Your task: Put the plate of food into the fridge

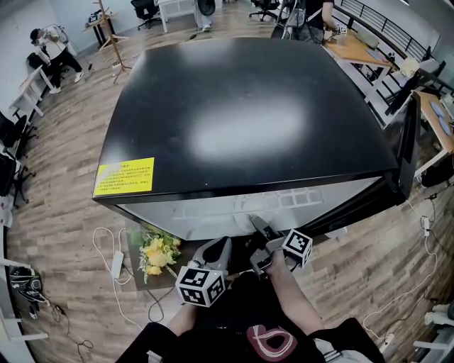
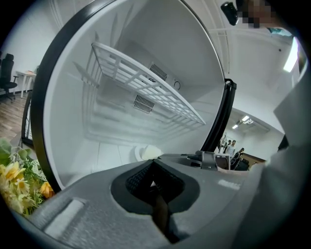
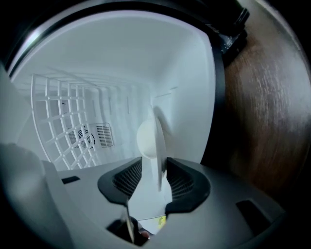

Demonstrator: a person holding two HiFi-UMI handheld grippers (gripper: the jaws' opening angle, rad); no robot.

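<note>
Looking nearly done: plate [image 3: 153, 146] inside the fridge [image 3: 121, 73], right gripper [image 3: 154, 180] jaws parted around it, left gripper [image 2: 154, 182] jaws together, only withdrawing left.

Open-plan office, desks [image 1: 352, 48], swivel chairs [image 1: 146, 8], wood-plank floor [image 1: 64, 191]

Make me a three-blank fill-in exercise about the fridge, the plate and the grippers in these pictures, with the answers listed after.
1. The fridge has a ____ top with a yellow sticker on it.
2. The rim of the plate stands between the parted jaws of the ____ gripper.
3. The wire shelf inside the fridge is ____.

Missing words: black; right; white.
</note>
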